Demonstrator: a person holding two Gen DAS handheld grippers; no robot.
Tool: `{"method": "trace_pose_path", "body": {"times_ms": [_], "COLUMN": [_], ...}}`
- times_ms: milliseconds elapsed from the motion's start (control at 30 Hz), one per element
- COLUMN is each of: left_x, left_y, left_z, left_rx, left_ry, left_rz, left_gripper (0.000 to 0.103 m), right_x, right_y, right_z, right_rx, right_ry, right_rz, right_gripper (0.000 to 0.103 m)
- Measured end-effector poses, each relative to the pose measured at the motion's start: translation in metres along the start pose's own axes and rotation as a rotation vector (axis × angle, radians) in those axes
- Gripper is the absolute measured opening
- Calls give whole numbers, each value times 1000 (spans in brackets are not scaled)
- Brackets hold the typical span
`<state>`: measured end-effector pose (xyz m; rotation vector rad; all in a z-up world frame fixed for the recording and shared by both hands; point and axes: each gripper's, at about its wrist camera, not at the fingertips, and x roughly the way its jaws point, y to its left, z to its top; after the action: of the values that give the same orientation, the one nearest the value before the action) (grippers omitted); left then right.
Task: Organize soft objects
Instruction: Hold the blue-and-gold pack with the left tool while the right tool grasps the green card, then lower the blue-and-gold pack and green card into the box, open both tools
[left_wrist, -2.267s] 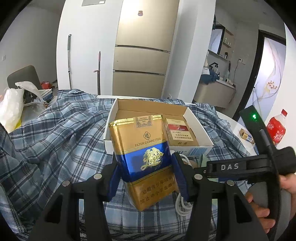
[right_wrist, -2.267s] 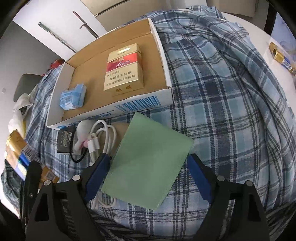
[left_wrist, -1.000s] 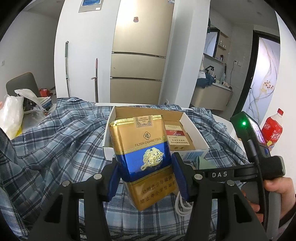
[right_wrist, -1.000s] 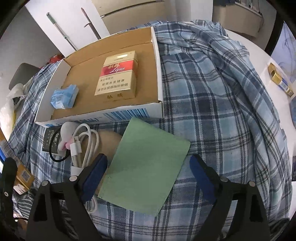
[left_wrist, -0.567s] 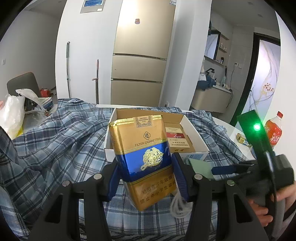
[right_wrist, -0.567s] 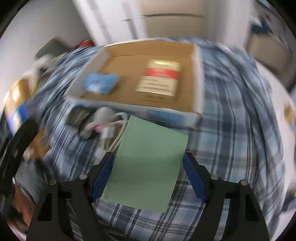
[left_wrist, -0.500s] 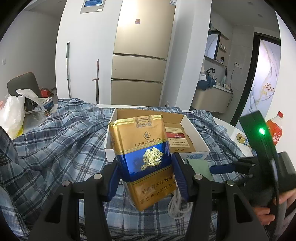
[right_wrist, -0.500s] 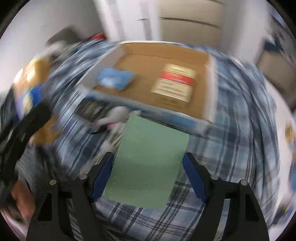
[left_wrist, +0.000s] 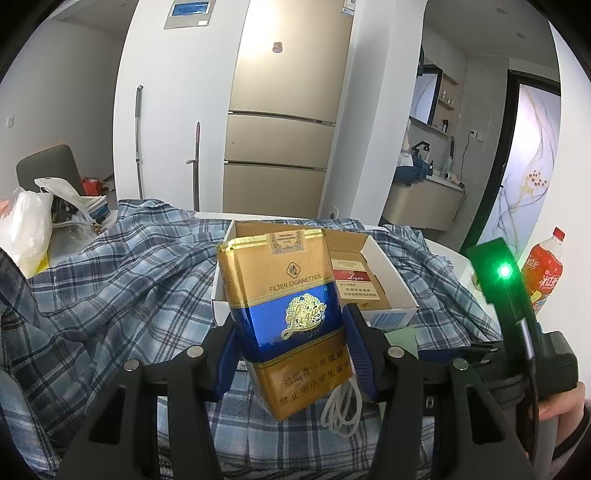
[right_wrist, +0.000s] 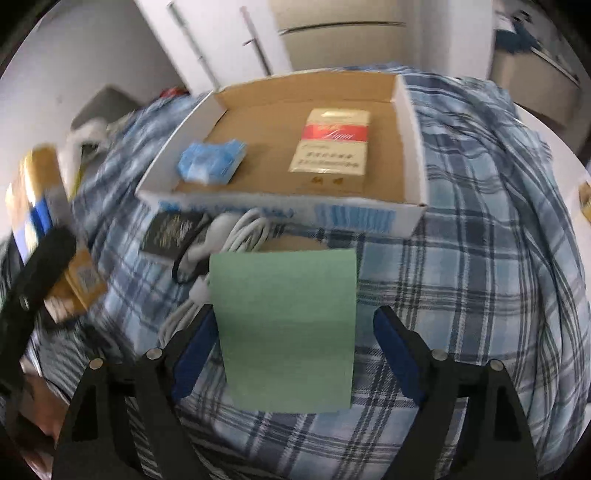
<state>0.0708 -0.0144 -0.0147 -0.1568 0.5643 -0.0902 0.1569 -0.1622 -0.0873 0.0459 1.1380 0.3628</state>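
While draped in soft plaid cloth (right_wrist: 480, 240), worktop holds:
Left claw (left_wrist: 291, 350): pinching glossy gold-and-blue soft pack (left_wrist: 288, 317).
Right claw (right_wrist: 291, 354): spread, just opening, around flat green sheet (right_wrist: 288, 332).
Cardboard box (right_wrist: 410, 122): beyond sheet.

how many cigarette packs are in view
2. A gold and blue pack is clamped in the left tool; a red and white pack lies in the box. Others may be hidden.

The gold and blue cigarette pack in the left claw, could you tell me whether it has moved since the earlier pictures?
No. The gold and blue cigarette pack overlaps the cardboard box just as before, still clamped.
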Motion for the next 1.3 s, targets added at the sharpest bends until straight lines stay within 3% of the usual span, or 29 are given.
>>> {"method": "trace_pose_path", "body": {"times_ms": [100, 133, 367, 567, 767, 1000, 1067, 1167, 1300], "left_x": [-1, -1, -11, -39, -68, -84, -86, -79, -55], "left_y": [1, 1, -2, 0, -15, -37, -45, -51, -51], "left_z": [0, 1, 2, 15, 39, 82, 99, 129, 153], "left_rx": [-3, -2, 21, 39, 151, 196, 213, 199, 170], "left_ry": [-8, -12, -66, -123, -193, -279, -317, -312, -325], "left_rz": [-7, -9, -21, -36, -11, -5, 5, -45, -18], "left_gripper": [55, 55, 55, 55, 55, 55, 55, 55, 55], "right_x": [-8, -10, -43, -82, -125, -167, -171, -176, -170], "right_y": [7, 11, 29, 29, 34, 44, 43, 35, 26], "right_z": [3, 3, -8, -11, 5, 47, 70, 103, 132], "right_rx": [-33, -57, -141, -139, -136, -101, -66, 2, 67], "right_ry": [-61, -74, -246, -370, -470, -583, -575, -572, -573], "right_rz": [-31, -42, -115, -97, -85, -129, -177, -168, -167], "right_gripper": [79, 68, 68, 68, 68, 68, 68, 68, 68]}}
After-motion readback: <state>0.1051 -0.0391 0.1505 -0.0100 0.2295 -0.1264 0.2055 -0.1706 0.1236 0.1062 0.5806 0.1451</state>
